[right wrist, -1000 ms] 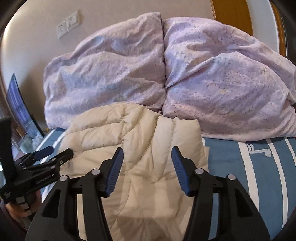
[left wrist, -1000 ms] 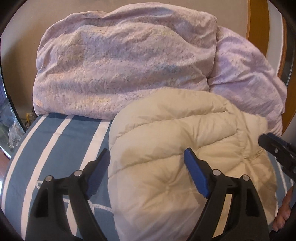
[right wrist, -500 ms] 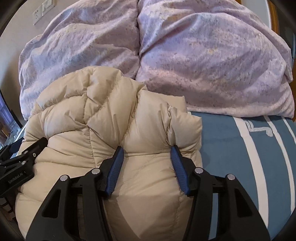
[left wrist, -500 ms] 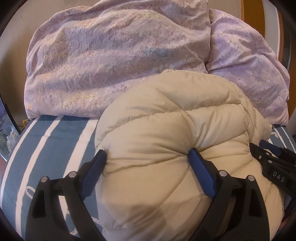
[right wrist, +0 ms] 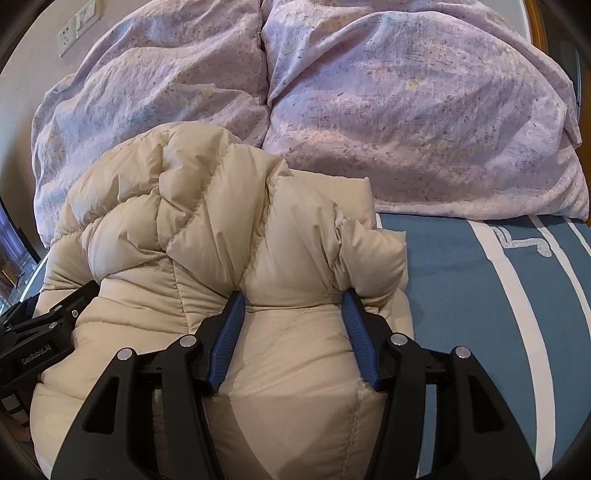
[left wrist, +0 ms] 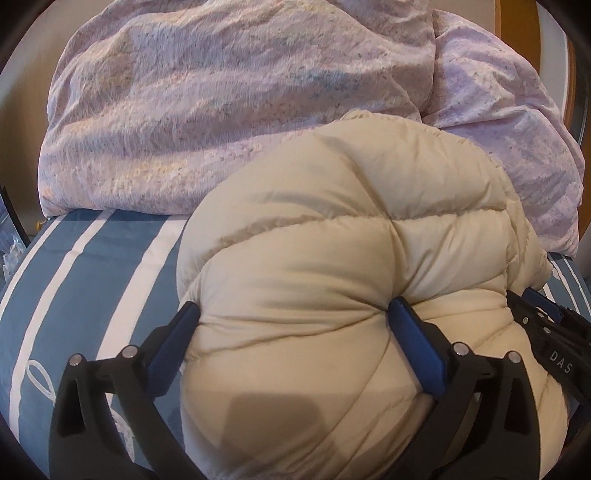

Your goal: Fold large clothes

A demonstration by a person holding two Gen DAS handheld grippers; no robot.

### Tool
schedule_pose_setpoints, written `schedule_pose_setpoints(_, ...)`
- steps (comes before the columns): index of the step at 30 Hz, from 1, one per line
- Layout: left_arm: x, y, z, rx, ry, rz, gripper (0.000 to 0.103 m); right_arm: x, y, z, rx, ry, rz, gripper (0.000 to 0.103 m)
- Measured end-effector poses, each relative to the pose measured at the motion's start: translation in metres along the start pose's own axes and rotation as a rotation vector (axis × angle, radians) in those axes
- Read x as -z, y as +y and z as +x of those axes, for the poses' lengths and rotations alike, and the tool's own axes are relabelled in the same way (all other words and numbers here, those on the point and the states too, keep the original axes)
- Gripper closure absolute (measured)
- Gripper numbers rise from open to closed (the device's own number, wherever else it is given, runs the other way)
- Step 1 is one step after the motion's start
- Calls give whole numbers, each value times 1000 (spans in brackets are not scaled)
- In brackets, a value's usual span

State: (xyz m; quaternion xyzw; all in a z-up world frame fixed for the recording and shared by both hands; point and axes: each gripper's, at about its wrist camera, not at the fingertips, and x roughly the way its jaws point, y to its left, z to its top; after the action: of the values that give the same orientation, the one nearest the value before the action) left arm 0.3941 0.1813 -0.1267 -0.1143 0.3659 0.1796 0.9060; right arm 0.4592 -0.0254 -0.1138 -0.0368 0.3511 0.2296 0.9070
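A puffy cream quilted jacket (left wrist: 351,240) lies bunched on the bed, its folded bulk filling the lower half of both views. My left gripper (left wrist: 291,314) is pushed down into its left part. Its jaws are opening wide and a bulge of padding swells between them; the right pad (left wrist: 410,332) dents the fabric and the left pad (left wrist: 177,332) sits at the jacket's edge. My right gripper (right wrist: 293,299) is open at half width on the jacket (right wrist: 221,240), fingertips sunk into creases with a padded hump between them. Each gripper shows at the other view's edge.
Two lilac pillows or a bunched duvet (left wrist: 221,110) (right wrist: 406,110) pile up right behind the jacket. The blue bedcover with white stripes (left wrist: 92,277) (right wrist: 480,295) lies on both sides. A wall socket (right wrist: 77,29) is at the upper left; a wooden frame (left wrist: 502,14) is at the far right.
Both grippers came down from above the jacket until their fingers sank into it. The left jaws spread wider; the right jaws kept their width. The jacket now bulges up between the fingers.
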Motion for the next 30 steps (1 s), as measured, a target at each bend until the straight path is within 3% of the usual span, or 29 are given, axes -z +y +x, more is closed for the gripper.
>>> schedule_pose_setpoints(16,1,-3,6,-29,20,16,2,-5,-5,8,-19,25,31,42)
schedule_pose_setpoints(24,1,2,6,1,20,-12,2,-6,-7,10,-29,21,60,39)
schedule_pose_setpoints(30,8,14,-12,32,24,-85,2,-3,-10,-6,-57,6,62,17)
